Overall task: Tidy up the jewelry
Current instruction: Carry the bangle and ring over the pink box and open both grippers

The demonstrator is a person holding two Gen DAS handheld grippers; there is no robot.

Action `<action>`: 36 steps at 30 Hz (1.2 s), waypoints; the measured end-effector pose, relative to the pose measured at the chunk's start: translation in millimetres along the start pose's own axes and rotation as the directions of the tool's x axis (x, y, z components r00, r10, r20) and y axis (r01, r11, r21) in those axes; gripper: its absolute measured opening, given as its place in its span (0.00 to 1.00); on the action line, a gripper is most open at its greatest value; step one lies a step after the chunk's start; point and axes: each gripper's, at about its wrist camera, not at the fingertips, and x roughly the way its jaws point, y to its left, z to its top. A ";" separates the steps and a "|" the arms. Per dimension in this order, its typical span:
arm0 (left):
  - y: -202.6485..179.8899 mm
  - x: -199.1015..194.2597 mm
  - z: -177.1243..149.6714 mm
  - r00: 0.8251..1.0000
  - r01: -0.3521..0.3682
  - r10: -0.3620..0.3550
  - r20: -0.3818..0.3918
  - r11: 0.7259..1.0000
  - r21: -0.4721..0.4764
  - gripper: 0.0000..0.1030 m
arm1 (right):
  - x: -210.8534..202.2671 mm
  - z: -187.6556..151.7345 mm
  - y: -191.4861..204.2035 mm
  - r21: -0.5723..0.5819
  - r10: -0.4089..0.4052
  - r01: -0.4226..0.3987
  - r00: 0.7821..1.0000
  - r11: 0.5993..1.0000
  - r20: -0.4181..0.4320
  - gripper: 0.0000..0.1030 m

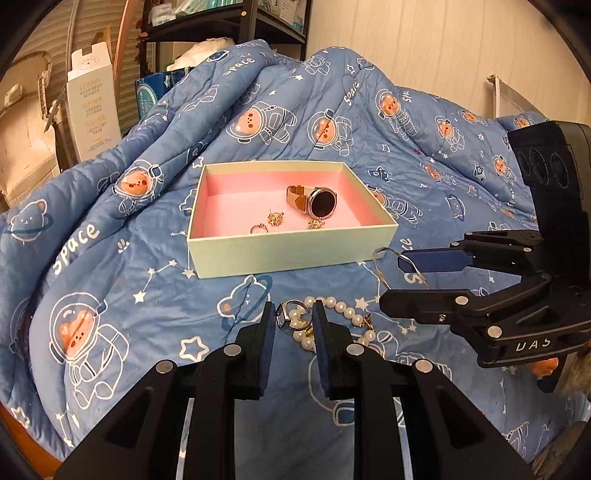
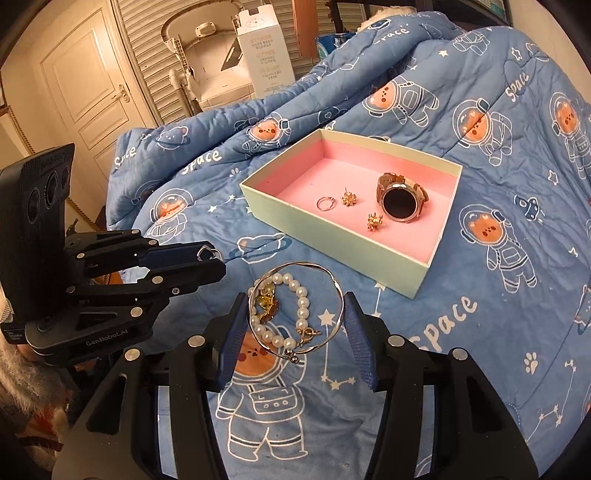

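Note:
My left gripper point(image 1: 294, 314) is shut on a small silver ring point(image 1: 297, 303), held just above the quilt; the right wrist view shows this ring point(image 2: 207, 254) at the left gripper's point(image 2: 212, 258) tips. My right gripper point(image 2: 295, 306) is shut on a thin silver bangle point(image 2: 299, 264), its pads pressing both sides. A pearl bracelet point(image 2: 301, 299) and a gold piece point(image 2: 267, 304) lie on the quilt under the bangle. Farther back stands a pale green box point(image 1: 291, 254) with a pink lining. It holds a rose-gold watch point(image 1: 319, 201), two gold earrings point(image 1: 275, 218) and a ring point(image 1: 258, 229).
A blue quilt point(image 1: 110, 258) printed with bear astronauts covers the bed and rises in folds behind the box. A white carton point(image 1: 94, 107) and a dark shelf point(image 1: 229, 26) stand beyond it. A door point(image 2: 96, 92) shows at the far left of the right wrist view.

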 end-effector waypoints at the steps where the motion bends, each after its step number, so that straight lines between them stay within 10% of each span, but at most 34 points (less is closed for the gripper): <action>1: 0.2 0.3 3.5 1.000 0.001 -0.001 0.002 1.000 0.001 0.19 | -0.5 3.4 -0.2 -0.006 -0.002 0.002 1.000 1.000 0.004 0.50; 14: 24.4 26.5 58.0 1.000 -0.007 0.007 -0.007 1.000 -0.021 0.19 | 3.4 55.7 -30.9 0.001 -0.027 0.027 0.999 1.000 0.022 0.50; 36: 53.4 145.8 134.5 0.950 0.020 -0.046 -0.310 0.996 -0.085 0.19 | 95.2 104.1 -73.9 0.162 0.078 -0.026 0.942 0.986 -0.327 0.50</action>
